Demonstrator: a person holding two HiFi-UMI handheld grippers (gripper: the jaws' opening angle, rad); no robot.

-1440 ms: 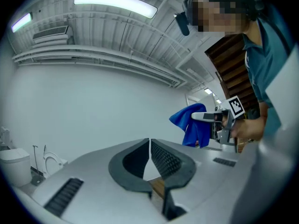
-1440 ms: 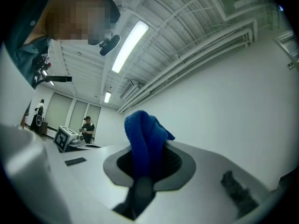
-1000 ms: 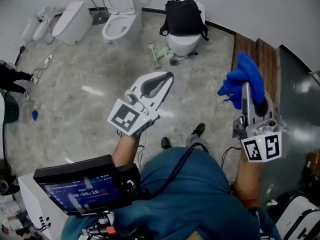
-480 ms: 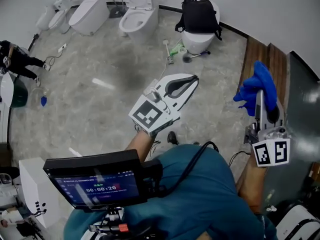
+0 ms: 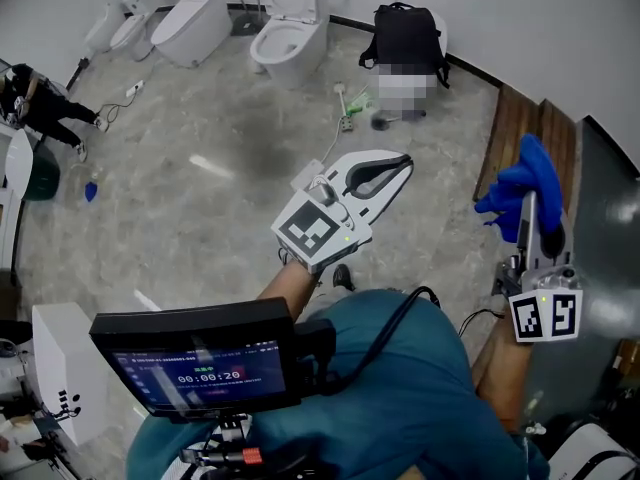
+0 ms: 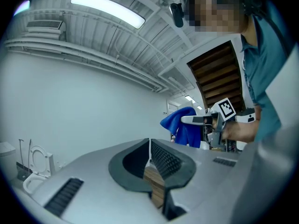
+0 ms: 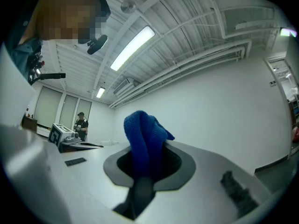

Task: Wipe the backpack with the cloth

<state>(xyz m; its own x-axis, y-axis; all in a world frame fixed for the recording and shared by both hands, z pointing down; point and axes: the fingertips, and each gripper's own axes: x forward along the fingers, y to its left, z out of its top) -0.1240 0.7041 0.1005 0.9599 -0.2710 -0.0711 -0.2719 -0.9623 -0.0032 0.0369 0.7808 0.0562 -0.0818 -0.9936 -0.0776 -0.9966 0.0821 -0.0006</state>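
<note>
Cloth (image 5: 528, 173) pinched in right gripper (image 5: 528, 208); left gripper (image 5: 404, 161) pressed together, empty. Backpack (image 5: 405, 33) well apart: I'd step close, then wipe firmly.

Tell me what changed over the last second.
The view shifted as the person moved, so the backpack sits further right in frame. Nothing taken or let go: right gripper still shut on the cloth, left gripper still shut, empty, both raised.
</note>
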